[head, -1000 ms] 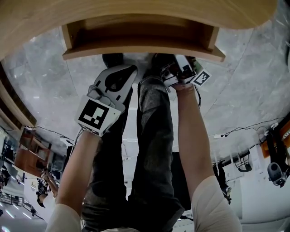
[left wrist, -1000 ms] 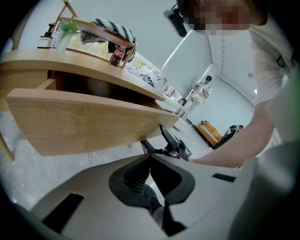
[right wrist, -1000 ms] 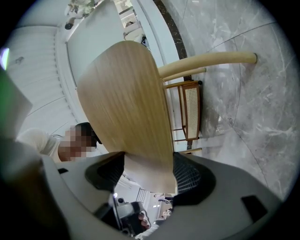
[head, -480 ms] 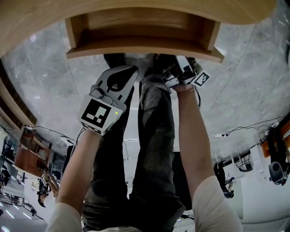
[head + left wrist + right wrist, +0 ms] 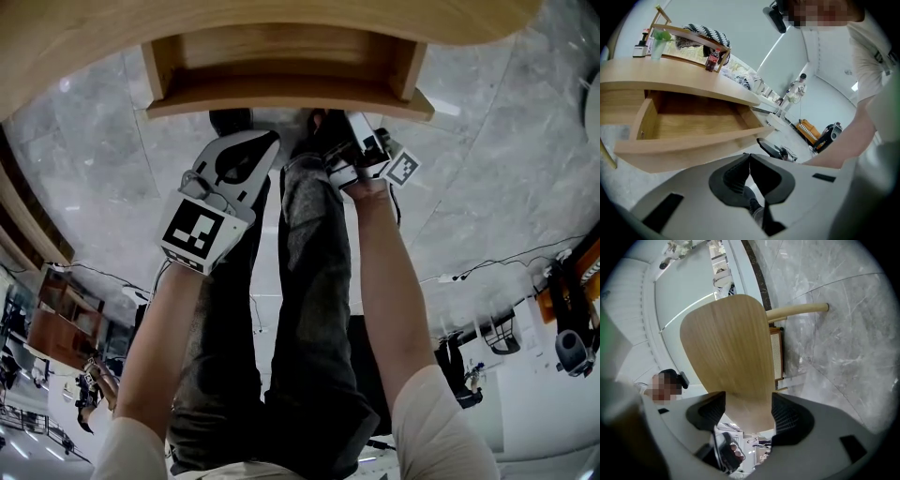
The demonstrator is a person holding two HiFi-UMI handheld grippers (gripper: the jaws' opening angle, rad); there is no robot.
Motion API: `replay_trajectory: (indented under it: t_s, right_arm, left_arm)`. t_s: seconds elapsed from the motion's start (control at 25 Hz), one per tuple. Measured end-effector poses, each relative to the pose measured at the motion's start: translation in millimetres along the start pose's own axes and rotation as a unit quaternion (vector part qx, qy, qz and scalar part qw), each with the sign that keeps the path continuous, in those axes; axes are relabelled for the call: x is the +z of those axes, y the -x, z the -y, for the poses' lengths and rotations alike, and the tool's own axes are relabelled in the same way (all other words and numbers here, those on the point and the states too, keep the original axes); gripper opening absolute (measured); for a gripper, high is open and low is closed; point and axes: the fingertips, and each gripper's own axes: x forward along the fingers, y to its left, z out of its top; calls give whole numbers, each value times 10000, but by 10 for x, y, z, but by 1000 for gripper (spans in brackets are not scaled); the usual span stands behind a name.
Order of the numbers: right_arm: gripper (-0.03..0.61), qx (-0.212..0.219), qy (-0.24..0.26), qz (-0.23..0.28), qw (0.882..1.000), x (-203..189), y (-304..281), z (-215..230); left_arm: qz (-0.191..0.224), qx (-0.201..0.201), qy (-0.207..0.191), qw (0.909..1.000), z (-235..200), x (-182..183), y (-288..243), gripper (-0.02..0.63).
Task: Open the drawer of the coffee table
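The coffee table point(image 5: 187, 28) has a pale wooden top. Its drawer point(image 5: 281, 70) stands pulled out and shows an empty wooden inside point(image 5: 693, 119). My left gripper point(image 5: 246, 142) hangs just in front of and below the drawer front point(image 5: 291, 101), apart from it. Its jaws are shut with nothing between them point(image 5: 750, 159). My right gripper point(image 5: 361, 141) sits under the drawer front's right part, and its tips are partly hidden there. In the right gripper view its jaws point(image 5: 747, 401) stand wide open, with the oval table top point(image 5: 726, 348) beyond them and untouched.
The person's legs point(image 5: 309, 281) in dark trousers run between the two grippers over a grey marble floor point(image 5: 487, 141). Cables point(image 5: 506, 262) trail at the right. A wooden rack point(image 5: 689, 37) with a bottle point(image 5: 712, 60) stands on the table top.
The right gripper has tilted a little and sits slightly further left in the picture. The drawer stays open and the left gripper has kept still.
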Motion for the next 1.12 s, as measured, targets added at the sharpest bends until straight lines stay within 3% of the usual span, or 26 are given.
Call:
replay_trajectory:
  t_s: [0.4, 0.68, 0.92, 1.12]
  right_arm:
    - [295, -572, -138, 38, 9983, -88, -24, -519]
    - [295, -604, -120, -171, 9980, -127, -117, -1319]
    - [285, -703, -34, -482, 9964, -167, -121, -1944]
    - [265, -765, 138, -784, 9939, -129, -128, -2510]
  left_arm:
    - [-119, 7, -24, 9999, 307, 397, 234, 20]
    - [-276, -2, -92, 9996, 716, 732, 609, 20]
    - [-192, 154, 5, 9997, 1009, 1066, 914, 20]
    - [-142, 127, -160, 9997, 1313, 1431, 1091, 20]
